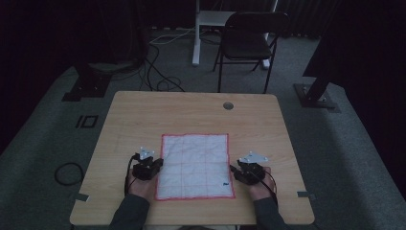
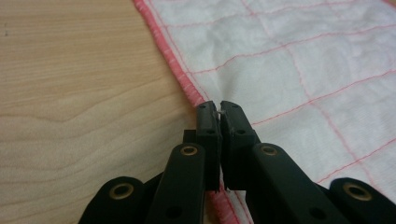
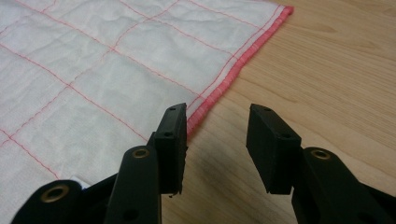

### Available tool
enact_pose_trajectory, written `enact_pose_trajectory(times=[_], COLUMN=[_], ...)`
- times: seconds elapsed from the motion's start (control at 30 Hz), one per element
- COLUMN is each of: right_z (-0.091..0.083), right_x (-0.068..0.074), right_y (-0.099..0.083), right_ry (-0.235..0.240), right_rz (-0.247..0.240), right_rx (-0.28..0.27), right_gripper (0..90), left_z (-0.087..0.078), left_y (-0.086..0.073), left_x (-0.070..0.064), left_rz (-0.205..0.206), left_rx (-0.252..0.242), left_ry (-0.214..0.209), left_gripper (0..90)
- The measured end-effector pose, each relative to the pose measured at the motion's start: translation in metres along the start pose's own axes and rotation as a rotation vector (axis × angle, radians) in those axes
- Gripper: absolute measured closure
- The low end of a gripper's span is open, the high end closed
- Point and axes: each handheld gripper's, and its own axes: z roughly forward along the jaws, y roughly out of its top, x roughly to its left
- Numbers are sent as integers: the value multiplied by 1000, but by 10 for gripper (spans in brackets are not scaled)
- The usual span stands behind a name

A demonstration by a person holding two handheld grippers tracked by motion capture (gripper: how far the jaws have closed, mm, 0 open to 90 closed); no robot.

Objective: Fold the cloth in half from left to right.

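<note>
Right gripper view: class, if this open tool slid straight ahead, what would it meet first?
Probably the red hem of the white cloth. The right tool straddles that edge above the wooden table, though its height is unclear.

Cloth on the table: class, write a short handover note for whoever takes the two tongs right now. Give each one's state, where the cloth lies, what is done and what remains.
Left tongs: jaws shut, pinching the cloth at its red left hem.
Right tongs: jaws open, astride the right hem but not gripping it.
Cloth: spread flat on the table, near the person's edge, between the two tongs.
Done: left edge gripped.
Left: probably close the right tongs on the right hem, then lift or fold; no fold is made yet.
</note>
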Motion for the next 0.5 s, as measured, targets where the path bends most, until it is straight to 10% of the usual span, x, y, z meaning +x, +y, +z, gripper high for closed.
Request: enact_pose_trajectory(times=[0.5], right_z=[1], right_x=[1], right_y=[0], right_ry=[4], right_rz=[-5], right_rx=[4], right_gripper=[582], left_z=[-14], left_y=[20], left_x=[-14], left_rz=[8], left_rx=[-73], left_ry=[-90], left_gripper=[880])
